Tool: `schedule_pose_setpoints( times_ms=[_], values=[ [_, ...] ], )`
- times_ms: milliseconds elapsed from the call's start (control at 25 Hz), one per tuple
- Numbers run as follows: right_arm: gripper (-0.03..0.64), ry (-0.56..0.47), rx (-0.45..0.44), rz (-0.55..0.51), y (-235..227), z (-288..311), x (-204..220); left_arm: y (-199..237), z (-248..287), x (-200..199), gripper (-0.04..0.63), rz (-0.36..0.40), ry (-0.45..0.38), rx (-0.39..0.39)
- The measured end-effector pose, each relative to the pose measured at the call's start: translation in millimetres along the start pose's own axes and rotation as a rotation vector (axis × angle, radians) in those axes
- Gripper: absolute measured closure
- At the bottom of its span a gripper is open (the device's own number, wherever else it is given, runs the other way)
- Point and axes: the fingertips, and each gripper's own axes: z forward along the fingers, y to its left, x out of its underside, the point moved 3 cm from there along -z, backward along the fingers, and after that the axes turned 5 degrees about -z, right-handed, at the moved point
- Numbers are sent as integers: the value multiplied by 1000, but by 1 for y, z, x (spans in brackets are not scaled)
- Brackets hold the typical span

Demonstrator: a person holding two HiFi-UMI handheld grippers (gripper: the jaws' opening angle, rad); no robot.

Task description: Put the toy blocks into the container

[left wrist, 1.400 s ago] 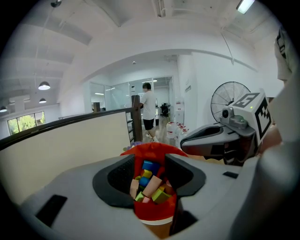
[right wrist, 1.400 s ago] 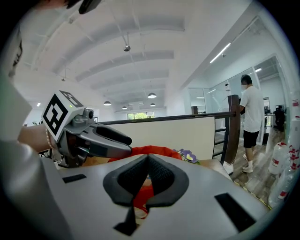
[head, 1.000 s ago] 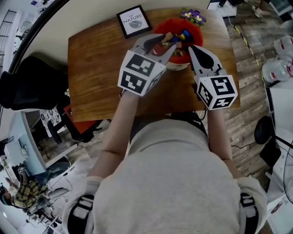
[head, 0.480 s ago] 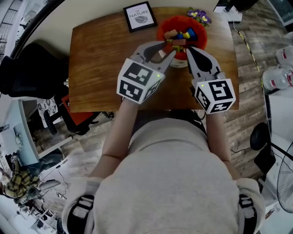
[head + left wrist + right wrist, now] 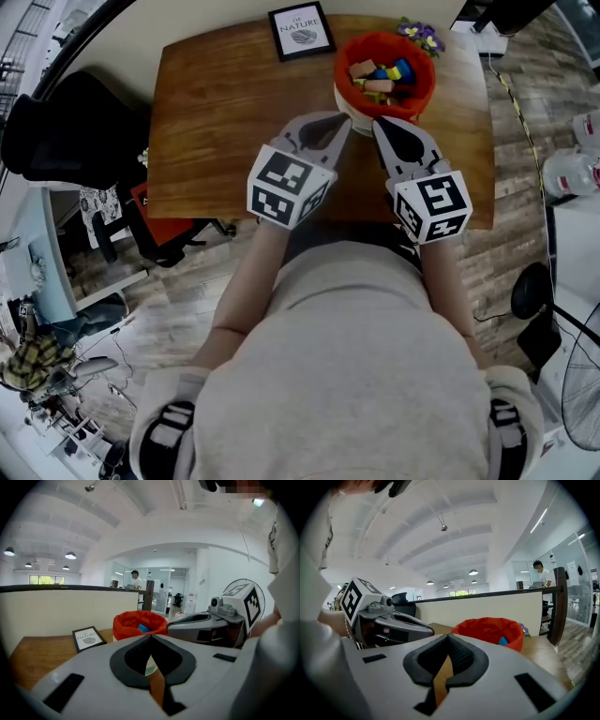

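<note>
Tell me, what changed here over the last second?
The left gripper and right gripper drew back from the container toward the person. The left jaws, apart over it before, have just closed on nothing; the right jaws stayed shut. The container, the blocks in it, the frame and the flowers kept their places.

Right gripper [image 5: 447, 637] — its 2 jaws pressed together; red container [image 5: 487, 629] beyond, left gripper [image 5: 425, 629] alongside.
</note>
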Motion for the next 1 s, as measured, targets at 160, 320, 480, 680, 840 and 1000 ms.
schedule_pose_setpoints(
  times_ms=[160,320,480,680,840,1000],
  values=[
    [606,41,-35,-12,12,3,13,-1,-2,17,581,-37,29,-9],
    [606,69,-75,-12,22,2,23,-3,-3,37,581,-83,74,-18],
    [606,92,-100,-18,28,0,30,-7,-5,53,581,-106,107,-15],
    [606,141,-148,-10,34,-2,43,-12,-5,61,581,-127,125,-2],
    [606,164,-165,-6,37,-3,50,-18,-2,66,581,-140,142,28],
    [606,176,-152,0,30,-5,54,-22,-1,73,581,-175,155,50]
  ],
)
